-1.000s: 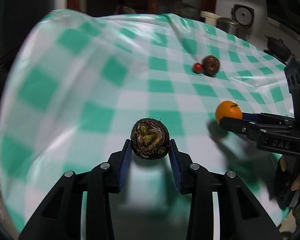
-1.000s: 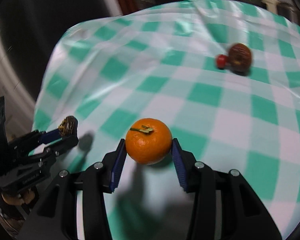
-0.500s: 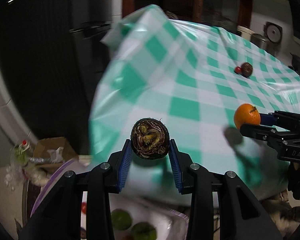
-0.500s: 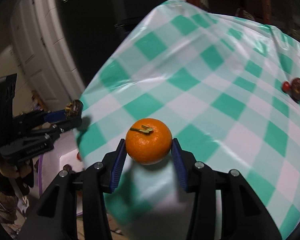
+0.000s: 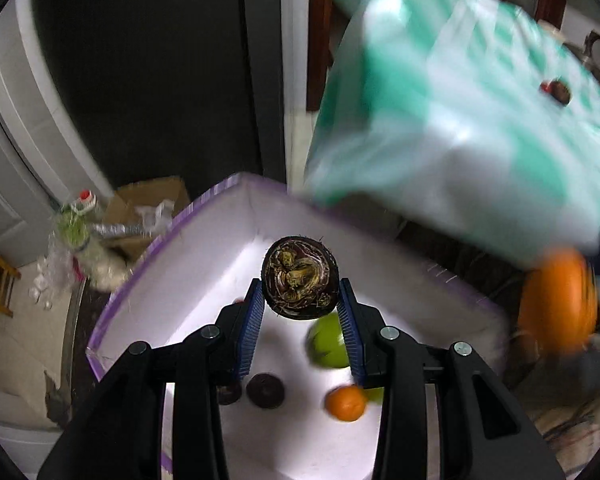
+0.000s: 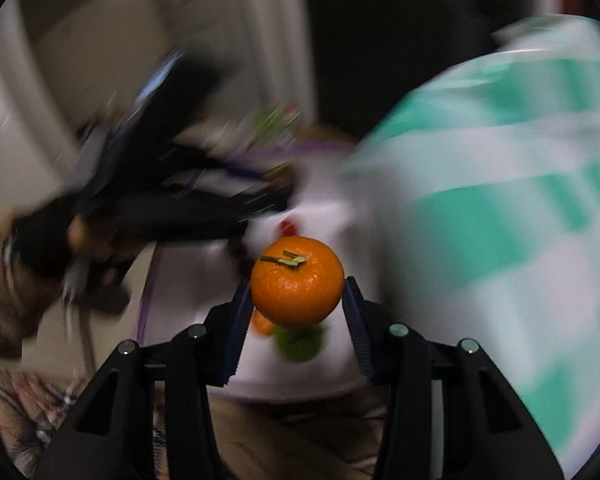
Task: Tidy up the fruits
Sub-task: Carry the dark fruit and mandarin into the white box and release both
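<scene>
The left tool (image 5: 300,308) grips a dark fruit (image 5: 298,278) over the white box (image 5: 220,216); the right tool (image 6: 296,304) grips an orange (image 6: 297,280) nearby. Dropping carelessly could bruise the fruit below.

Dark brown, fibrous fruit (image 5: 299,282) between blue pads (image 5: 252,322) of black left gripper (image 5: 300,320); bright orange mandarin (image 6: 297,279) with green stem in right gripper (image 6: 296,312). White box (image 5: 204,276) edged purple, holding green (image 5: 327,342), orange (image 5: 346,403) and dark (image 5: 265,391) fruits. Green-and-white checked cloth (image 5: 460,120) over surface
</scene>
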`<state>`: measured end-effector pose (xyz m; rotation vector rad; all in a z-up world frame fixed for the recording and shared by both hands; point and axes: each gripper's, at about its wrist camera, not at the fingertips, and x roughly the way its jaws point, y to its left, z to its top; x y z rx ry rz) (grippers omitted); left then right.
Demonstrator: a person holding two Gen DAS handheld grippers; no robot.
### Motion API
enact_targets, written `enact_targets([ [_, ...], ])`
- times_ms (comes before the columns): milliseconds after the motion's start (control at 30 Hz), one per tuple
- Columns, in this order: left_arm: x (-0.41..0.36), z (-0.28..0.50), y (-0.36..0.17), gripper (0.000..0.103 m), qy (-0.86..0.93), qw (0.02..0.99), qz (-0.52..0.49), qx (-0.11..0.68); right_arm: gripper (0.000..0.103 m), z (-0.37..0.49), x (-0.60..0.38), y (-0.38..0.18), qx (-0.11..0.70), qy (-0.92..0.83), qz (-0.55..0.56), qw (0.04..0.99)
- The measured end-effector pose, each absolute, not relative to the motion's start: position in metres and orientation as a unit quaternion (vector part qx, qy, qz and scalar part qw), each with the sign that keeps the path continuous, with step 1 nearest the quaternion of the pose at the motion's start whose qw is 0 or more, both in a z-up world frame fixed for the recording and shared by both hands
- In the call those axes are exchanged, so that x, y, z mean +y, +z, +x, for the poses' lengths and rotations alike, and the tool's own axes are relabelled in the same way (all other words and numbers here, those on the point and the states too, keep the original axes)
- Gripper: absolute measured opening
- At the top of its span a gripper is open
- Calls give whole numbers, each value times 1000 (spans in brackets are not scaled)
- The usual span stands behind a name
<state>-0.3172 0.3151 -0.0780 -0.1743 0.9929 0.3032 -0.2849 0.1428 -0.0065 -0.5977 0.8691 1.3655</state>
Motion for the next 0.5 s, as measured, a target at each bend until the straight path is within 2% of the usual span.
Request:
enact_targets([
  [100, 328, -304, -111, 36, 131, 845, -75, 513, 46, -321, 173, -49, 404, 617, -344, 581],
  [233, 340, -283, -140, 36, 111, 828, -66, 546, 46, -367, 203, -86, 378, 618, -454, 519],
  [367, 338, -263, -158, 36, 71, 818, -32, 570, 46, -398, 224, -102, 343, 624, -514, 478],
  [500, 331, -249, -170, 36, 40, 808, 2, 587, 46, -410, 237, -121, 342, 623, -537, 455],
])
